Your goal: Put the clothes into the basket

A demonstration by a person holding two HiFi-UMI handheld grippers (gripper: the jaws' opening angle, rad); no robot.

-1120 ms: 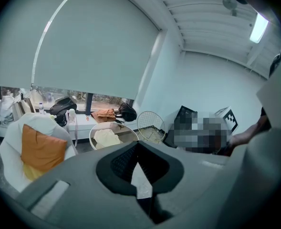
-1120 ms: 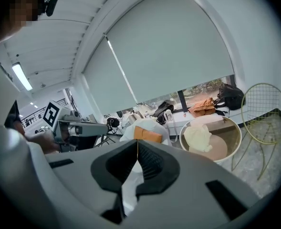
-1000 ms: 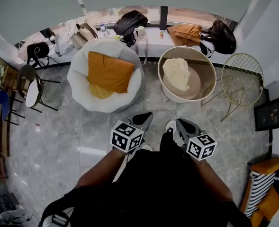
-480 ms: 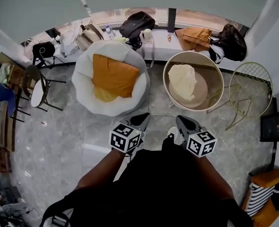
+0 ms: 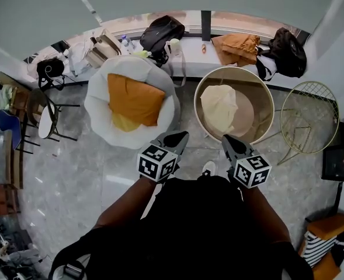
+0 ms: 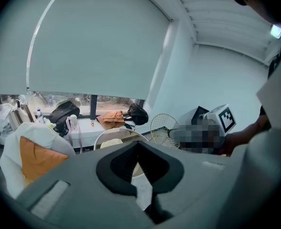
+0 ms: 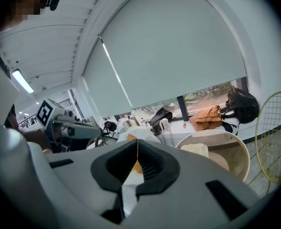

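A round beige basket [image 5: 264,101] stands on the floor ahead, with a cream cloth [image 5: 217,107] lying inside it. An orange garment [image 5: 239,44] lies bunched on the windowsill behind the basket. My left gripper [image 5: 177,137] is shut and empty, hanging between the basket and the white beanbag [image 5: 98,112]. My right gripper [image 5: 227,140] is shut and empty too, just short of the basket's near rim. In the right gripper view the basket [image 7: 235,144], the cream cloth [image 7: 195,150] and the orange garment [image 7: 207,116] lie ahead to the right.
An orange cushion [image 5: 135,98] rests on the beanbag. Black bags [image 5: 160,31] and bottles crowd the sill. A wire side table [image 5: 309,118] stands right of the basket. Chairs [image 5: 40,109] stand at the left on the grey tiled floor.
Both grippers have moved forward together toward the basket and the beanbag, which now lie closer under them. Both jaws stayed shut and empty.
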